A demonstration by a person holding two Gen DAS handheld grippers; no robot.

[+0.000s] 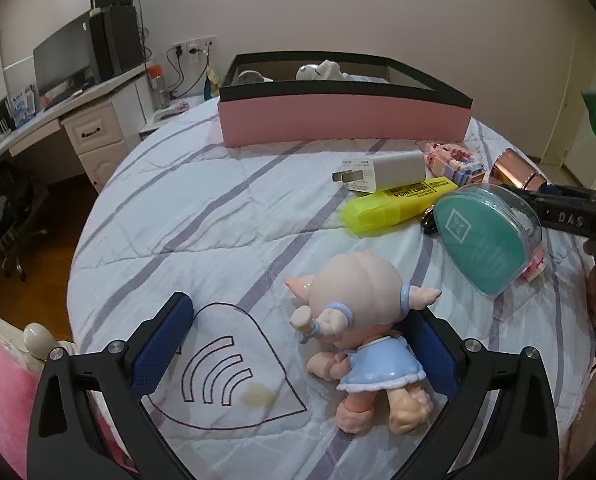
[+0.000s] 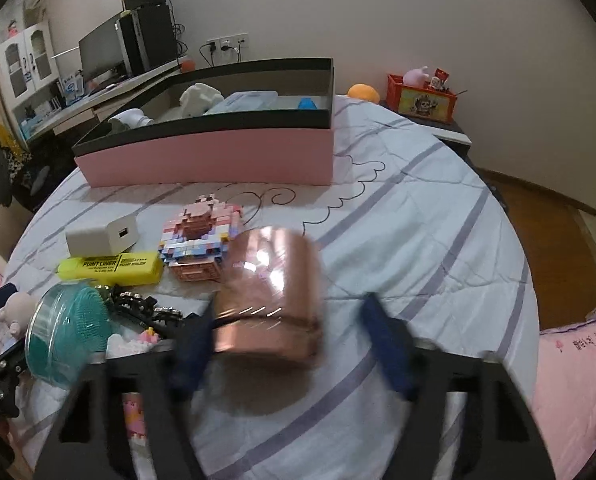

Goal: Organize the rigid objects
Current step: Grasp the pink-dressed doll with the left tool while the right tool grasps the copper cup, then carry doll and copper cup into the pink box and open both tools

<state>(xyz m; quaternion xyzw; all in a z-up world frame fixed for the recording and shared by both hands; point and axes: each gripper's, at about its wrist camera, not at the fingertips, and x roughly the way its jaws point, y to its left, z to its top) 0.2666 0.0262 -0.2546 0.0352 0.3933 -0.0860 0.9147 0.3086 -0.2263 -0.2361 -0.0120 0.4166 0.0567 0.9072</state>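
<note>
Copper-coloured cup (image 2: 267, 296) sits between the right gripper (image 2: 293, 340) fingers mid-bed, contact too blurred to call. Left gripper (image 1: 298, 344) gapes around the doll (image 1: 362, 332) near the bed's front edge, lining up for the pink box (image 1: 344, 120).

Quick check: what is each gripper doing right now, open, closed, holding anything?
Left gripper: open around the doll, not gripping it.
Right gripper: open around the copper cup; left pad near it, right pad clear.

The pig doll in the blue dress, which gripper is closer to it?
Left. The left gripper has its open jaws around the pig doll; the right gripper is off beside the copper cylinder.
</note>
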